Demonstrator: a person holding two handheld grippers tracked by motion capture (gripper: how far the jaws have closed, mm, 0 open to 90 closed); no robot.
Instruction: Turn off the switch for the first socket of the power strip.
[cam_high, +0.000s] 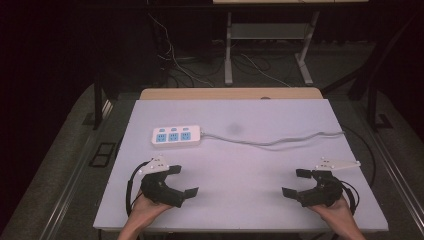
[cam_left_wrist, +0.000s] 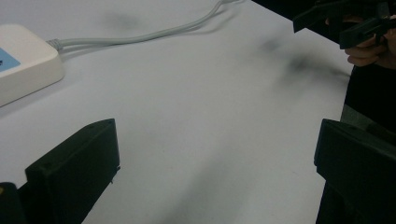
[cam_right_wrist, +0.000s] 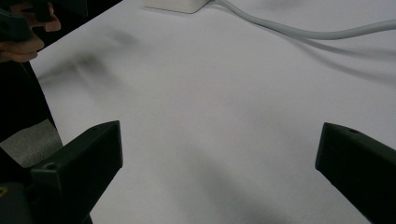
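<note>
One white table (cam_high: 235, 165) carries everything. Toward its far left lies a white power strip (cam_high: 176, 136) with three blue sockets, its grey cable (cam_high: 280, 141) trailing right. Well short of it, the left gripper (cam_high: 183, 181) and right gripper (cam_high: 295, 183) face each other, jaws wide apart, holding nothing.

The left claw (cam_high: 181, 181) is held at seven o'clock, the right claw (cam_high: 296, 183) at five o'clock, jaws spread wide, nothing gripped.
</note>
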